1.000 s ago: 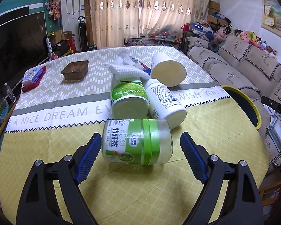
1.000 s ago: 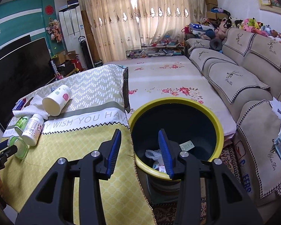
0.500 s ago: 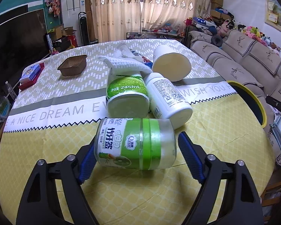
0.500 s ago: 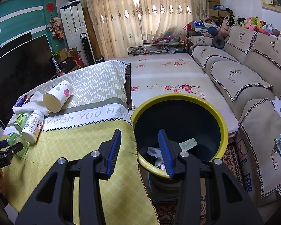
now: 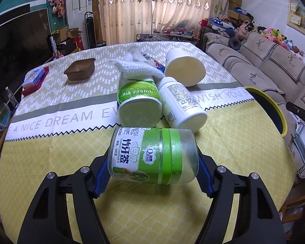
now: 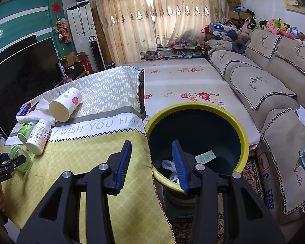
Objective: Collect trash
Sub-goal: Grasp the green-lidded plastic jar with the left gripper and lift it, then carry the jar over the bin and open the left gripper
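A clear jar with green bands and a white-and-green label (image 5: 152,154) lies on its side on the yellow tablecloth. My left gripper (image 5: 153,163) straddles it, its jaws closing, with the blue pads (image 5: 100,175) against both ends of the jar. In the right wrist view the same jar (image 6: 20,156) shows at the far left. My right gripper (image 6: 151,142) hangs open and empty over the table's edge, beside the yellow-rimmed bin (image 6: 244,138), which holds some scraps.
Behind the jar lie a green bottle (image 5: 138,101), a white bottle (image 5: 181,105), a tipped paper cup (image 5: 185,69) and a white cloth (image 5: 136,67). A brown tray (image 5: 80,72) and a red-and-blue box (image 5: 34,79) sit at the back left. A sofa (image 6: 274,81) runs along the right.
My left gripper has advanced around the jar and narrowed until its pads meet the jar's ends. The right gripper has stayed where it was.
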`<control>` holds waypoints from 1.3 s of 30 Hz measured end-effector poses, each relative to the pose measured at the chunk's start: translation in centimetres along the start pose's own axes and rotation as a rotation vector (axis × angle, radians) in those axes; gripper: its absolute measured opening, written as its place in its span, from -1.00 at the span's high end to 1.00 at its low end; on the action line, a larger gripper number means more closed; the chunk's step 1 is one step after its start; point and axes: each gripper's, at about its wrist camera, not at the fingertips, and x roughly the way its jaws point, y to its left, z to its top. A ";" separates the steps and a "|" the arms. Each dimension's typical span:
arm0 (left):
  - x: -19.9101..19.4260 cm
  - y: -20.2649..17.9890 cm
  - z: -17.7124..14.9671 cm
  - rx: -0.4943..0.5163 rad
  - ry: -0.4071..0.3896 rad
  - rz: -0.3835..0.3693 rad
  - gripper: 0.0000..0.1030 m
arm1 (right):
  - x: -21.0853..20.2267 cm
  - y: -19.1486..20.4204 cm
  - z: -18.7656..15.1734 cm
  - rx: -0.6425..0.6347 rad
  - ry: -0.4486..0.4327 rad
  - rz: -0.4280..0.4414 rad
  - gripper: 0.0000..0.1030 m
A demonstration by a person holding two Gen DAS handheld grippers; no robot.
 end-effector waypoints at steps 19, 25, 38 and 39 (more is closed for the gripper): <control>-7.8 -4.9 1.6 0.094 -0.125 -0.111 -0.36 | -3.1 -2.3 -1.7 0.011 -0.015 -0.043 0.18; -7.2 -9.4 3.5 0.174 -0.128 -0.211 -0.36 | -4.1 -4.4 -2.4 0.047 -0.029 -0.093 0.18; -1.3 -21.9 8.5 0.325 -0.090 -0.400 -0.36 | -5.7 -10.8 -4.1 0.169 -0.052 -0.186 0.17; -0.7 -22.7 8.9 0.332 -0.089 -0.406 -0.36 | -5.7 -11.1 -4.2 0.175 -0.052 -0.192 0.17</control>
